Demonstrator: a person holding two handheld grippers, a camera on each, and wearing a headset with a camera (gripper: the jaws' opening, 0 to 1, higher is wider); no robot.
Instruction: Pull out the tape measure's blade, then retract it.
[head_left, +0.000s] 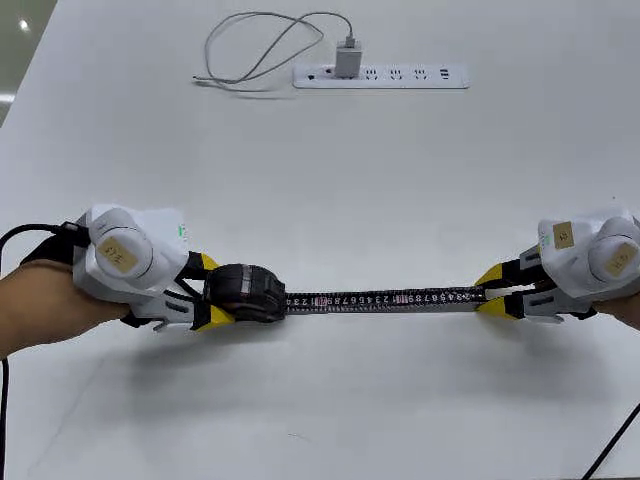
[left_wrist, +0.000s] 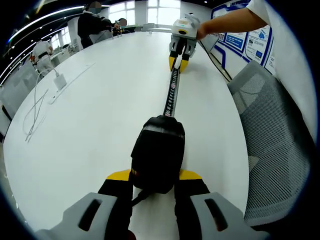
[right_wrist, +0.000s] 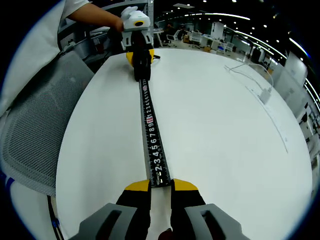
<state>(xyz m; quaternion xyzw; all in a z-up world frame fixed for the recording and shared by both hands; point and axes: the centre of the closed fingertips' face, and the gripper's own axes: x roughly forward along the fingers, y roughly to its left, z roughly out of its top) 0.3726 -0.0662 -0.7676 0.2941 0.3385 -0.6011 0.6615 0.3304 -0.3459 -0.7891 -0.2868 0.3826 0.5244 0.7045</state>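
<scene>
White workbench (head_left: 320, 190); left gripper (head_left: 214, 290) clamped on the tape measure (head_left: 248, 292) case, right gripper (head_left: 491, 291) pinching the blade (head_left: 385, 299) tip, blade stretched flat between them; pull-out looks complete; next calls for easing it back in.

A black tape measure (head_left: 246, 293) sits on the white counter (head_left: 330, 180), its rounded case clamped between the yellow-tipped jaws of the left gripper (head_left: 213, 290). Its dark blade (head_left: 385, 299) is drawn out, numerals facing up in white with a red mark partway along. It runs straight and taut low along the counter, and the right gripper (head_left: 491, 291) pinches its far end.
</scene>
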